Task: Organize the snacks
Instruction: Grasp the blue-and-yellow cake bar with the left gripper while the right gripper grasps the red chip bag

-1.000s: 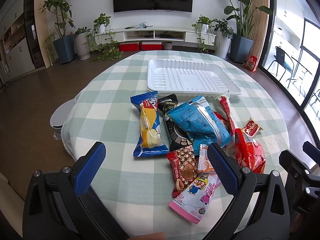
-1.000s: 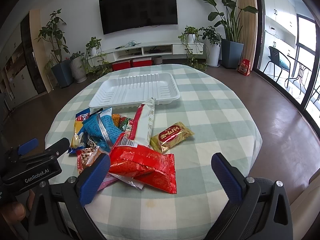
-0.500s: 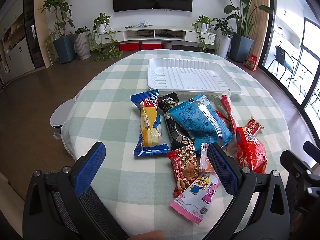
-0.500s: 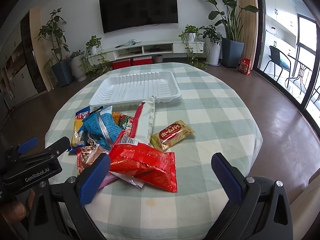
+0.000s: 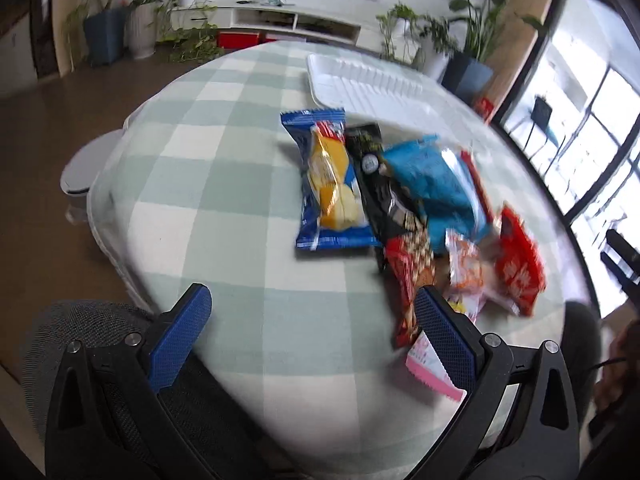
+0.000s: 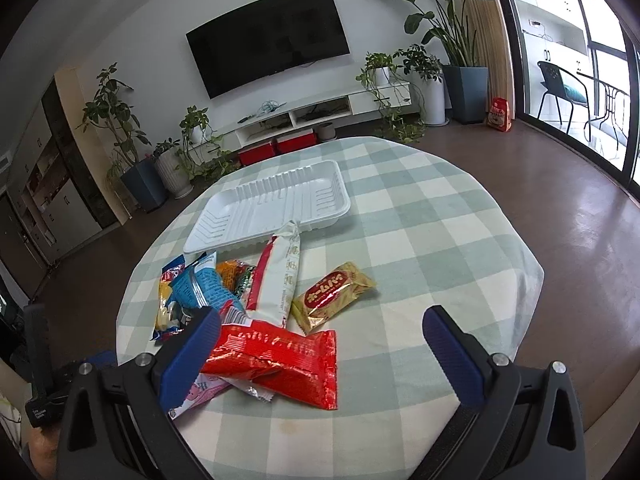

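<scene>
A heap of snack packets lies on the round checked table [image 6: 420,232] in front of an empty white tray [image 6: 276,200]. In the left wrist view, blurred by motion, a blue-and-yellow packet [image 5: 328,184] lies beside a black packet [image 5: 380,184] and a light-blue bag [image 5: 436,184]. My left gripper [image 5: 312,332] hangs open above the near table edge, holding nothing. In the right wrist view a red bag [image 6: 280,360], a white-and-red packet [image 6: 280,280] and a gold-and-red bar [image 6: 332,296] lie close. My right gripper [image 6: 324,356] is open over the red bag, apart from it.
A pink packet [image 5: 428,364] pokes out at the near edge of the heap. A grey mesh chair back [image 5: 80,332] sits under my left gripper. Potted plants [image 6: 136,160], a TV [image 6: 268,48] and a low cabinet line the far wall. Windows stand at the right.
My left gripper has swung left and tilted, so the view is blurred and the heap has shifted right. The right gripper has lifted and tilted slightly. No packet has moved.
</scene>
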Tool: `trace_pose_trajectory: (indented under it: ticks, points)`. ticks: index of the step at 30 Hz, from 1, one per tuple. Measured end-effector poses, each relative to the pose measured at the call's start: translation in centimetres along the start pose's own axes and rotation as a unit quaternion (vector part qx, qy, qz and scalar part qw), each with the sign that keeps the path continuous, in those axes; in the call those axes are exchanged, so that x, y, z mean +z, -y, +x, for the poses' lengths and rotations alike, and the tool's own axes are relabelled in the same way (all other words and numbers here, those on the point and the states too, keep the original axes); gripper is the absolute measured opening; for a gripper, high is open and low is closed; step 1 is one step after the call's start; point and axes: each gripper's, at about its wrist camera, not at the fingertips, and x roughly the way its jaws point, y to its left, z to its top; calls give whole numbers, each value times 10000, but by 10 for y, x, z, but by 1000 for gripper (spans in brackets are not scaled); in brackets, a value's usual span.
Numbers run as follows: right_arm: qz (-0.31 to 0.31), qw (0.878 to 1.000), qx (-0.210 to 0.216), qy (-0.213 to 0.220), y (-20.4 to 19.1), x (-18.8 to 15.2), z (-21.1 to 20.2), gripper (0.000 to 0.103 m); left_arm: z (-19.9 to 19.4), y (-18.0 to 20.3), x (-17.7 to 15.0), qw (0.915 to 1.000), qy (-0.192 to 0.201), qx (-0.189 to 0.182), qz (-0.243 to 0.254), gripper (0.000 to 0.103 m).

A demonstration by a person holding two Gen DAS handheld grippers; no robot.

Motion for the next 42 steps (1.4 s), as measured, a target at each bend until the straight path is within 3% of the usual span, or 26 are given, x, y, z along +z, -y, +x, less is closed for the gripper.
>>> trace_pose_trajectory:
  ticks: [7,10,14,19,27,29,30,37,42]
  points:
    - [394,9988,80,-286,19,3,12,103,11,9,35,9993,60,73,375,103]
    - [366,9972,303,-584,18,4,23,92,20,14,55,9984,59,104,545,101]
    - [330,9959,433,-723,14,2,32,89,46,13,74,9971,-282,133,695,78]
    - [79,9963,422,-740,6,-1,33,87,81,5,85,9945,-656,212,794,63]
    - [70,9947,466,-911,4,-2,42,86,111,10,98,9897,-864,394,1074,63]
    - [11,9946,470,-925,2,-3,41,86,115,8,100,9897,-794,368,1130,38]
    - [-35,9947,471,-918,0,-3,41,86,116,8,102,9892,-768,388,1186,32]
    - [-336,9942,512,-883,-5,-2,38,84,107,-5,96,9897,-856,-39,1151,25]
    - [-1234,9846,800,-949,-23,-2,29,83,85,-17,74,9904,-932,-399,939,25]
